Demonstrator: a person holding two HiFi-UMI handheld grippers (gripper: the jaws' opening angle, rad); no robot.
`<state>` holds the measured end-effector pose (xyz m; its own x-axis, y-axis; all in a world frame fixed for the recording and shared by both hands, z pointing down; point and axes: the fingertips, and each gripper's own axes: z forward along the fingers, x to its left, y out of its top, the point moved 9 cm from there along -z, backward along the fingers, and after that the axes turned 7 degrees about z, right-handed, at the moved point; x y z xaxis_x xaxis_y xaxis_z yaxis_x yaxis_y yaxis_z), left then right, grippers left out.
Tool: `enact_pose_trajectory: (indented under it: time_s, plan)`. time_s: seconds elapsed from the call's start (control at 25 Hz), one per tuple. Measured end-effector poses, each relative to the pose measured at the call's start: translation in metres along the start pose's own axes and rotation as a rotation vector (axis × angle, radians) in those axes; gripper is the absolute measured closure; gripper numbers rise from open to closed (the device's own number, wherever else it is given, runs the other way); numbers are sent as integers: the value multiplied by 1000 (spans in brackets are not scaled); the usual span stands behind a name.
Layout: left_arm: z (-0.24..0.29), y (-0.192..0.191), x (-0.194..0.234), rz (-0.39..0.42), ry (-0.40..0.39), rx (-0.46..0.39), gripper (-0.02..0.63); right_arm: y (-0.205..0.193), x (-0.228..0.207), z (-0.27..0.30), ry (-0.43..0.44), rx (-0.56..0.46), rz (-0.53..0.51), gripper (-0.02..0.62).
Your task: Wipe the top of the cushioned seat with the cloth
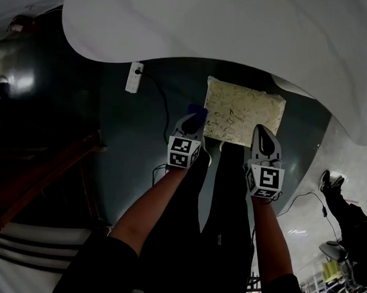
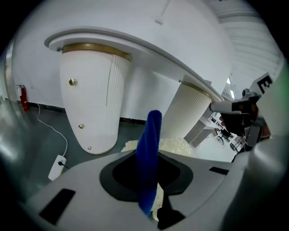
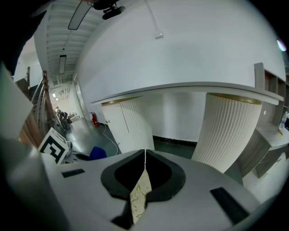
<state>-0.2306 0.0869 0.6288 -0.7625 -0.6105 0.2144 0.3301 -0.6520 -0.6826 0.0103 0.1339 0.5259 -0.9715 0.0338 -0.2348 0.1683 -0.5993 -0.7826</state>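
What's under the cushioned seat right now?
Only grey floor shows around the cushioned seat; whatever is directly beneath is covered by it. The right gripper pinches its near edge; the left gripper holds the cloth.

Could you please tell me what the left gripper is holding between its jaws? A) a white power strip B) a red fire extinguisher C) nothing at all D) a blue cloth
D: in the left gripper view, the left gripper has its jaws shut on a blue cloth that stands up between them.
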Motion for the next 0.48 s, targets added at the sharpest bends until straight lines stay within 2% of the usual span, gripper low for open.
enact_pose_trajectory:
  time_s: [0.36, 0.48]
  plan:
    - [49, -55, -10, 20, -76, 109, 523, -33, -1, 3, -2, 30, -28, 557]
    - [54, -68, -13, 16, -67, 142, 523, -36, -9, 1, -12, 26, -27, 557]
